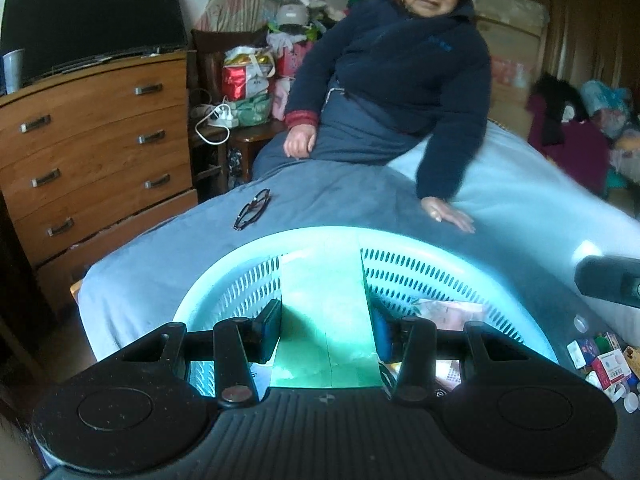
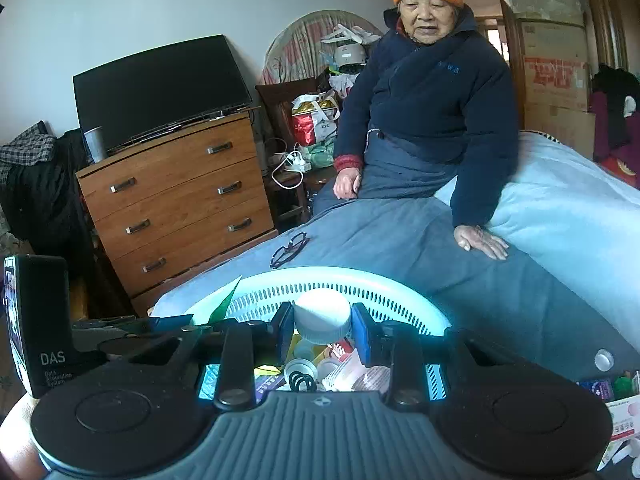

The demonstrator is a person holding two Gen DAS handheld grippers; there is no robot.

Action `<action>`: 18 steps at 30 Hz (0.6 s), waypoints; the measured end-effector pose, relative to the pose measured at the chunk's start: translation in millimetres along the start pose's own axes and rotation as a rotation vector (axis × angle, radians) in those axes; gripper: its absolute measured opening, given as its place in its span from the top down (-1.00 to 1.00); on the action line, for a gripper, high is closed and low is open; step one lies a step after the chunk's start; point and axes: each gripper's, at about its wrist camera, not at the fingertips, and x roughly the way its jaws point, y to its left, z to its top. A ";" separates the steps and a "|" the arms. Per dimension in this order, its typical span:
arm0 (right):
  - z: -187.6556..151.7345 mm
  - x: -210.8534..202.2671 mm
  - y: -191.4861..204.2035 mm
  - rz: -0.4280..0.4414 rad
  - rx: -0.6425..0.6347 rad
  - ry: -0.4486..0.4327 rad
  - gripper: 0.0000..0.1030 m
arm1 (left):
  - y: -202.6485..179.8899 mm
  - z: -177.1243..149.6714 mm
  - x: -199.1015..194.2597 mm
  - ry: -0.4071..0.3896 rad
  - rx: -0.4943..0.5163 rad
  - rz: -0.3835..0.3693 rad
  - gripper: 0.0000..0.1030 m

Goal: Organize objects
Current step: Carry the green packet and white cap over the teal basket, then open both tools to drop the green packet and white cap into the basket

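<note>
A pale turquoise slotted basket (image 1: 224,276) (image 2: 404,286) stands on the bed in front of both grippers. My left gripper (image 1: 326,326) is shut on a flat green box (image 1: 326,300) that hangs over the basket. My right gripper (image 2: 322,326) is shut on a white capped bottle (image 2: 322,314), also held above the basket. Under it lie several small items (image 2: 320,372): lids, packets, a black coil. More small medicine boxes and caps (image 1: 604,364) (image 2: 612,388) lie on the bed to the right of the basket.
A person in a dark jacket (image 1: 404,68) (image 2: 436,100) sits on the bed's far side, one hand (image 1: 450,214) flat on the blue cover. Black glasses (image 1: 252,210) (image 2: 289,249) lie beyond the basket. A wooden dresser (image 1: 92,140) with a TV stands at the left.
</note>
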 end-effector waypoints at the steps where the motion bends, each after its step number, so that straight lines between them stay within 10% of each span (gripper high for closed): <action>1: 0.1 -0.2 1.2 0.000 -0.001 0.000 0.35 | -1.1 -0.7 1.8 0.000 0.001 -0.001 0.10; 18: -3.8 13.8 -6.5 0.001 -0.004 0.013 0.34 | -9.3 -0.5 6.9 0.001 0.020 -0.008 0.09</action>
